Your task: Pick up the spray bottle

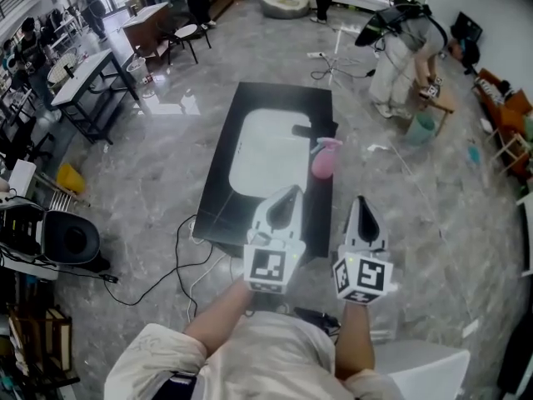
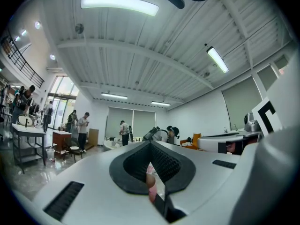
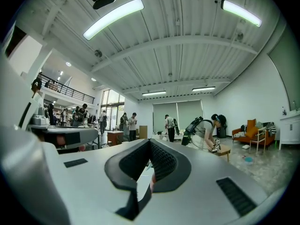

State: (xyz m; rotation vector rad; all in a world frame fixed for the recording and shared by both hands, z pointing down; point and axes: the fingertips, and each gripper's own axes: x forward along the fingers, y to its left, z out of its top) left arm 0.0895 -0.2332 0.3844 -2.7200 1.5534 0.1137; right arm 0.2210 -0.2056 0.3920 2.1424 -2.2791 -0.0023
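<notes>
Head view: spray bottle (image 1: 325, 158) stands ahead of left tool (image 1: 291, 192) and right tool (image 1: 361, 202), both closed.

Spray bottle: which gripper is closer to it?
Left, by a little. The left gripper reaches over the table, below-left of the spray bottle in the head view; the right gripper hangs off the table's right side.

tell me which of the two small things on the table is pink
The spray bottle, beside the white tray's right edge; the black object lies beyond it.
</notes>
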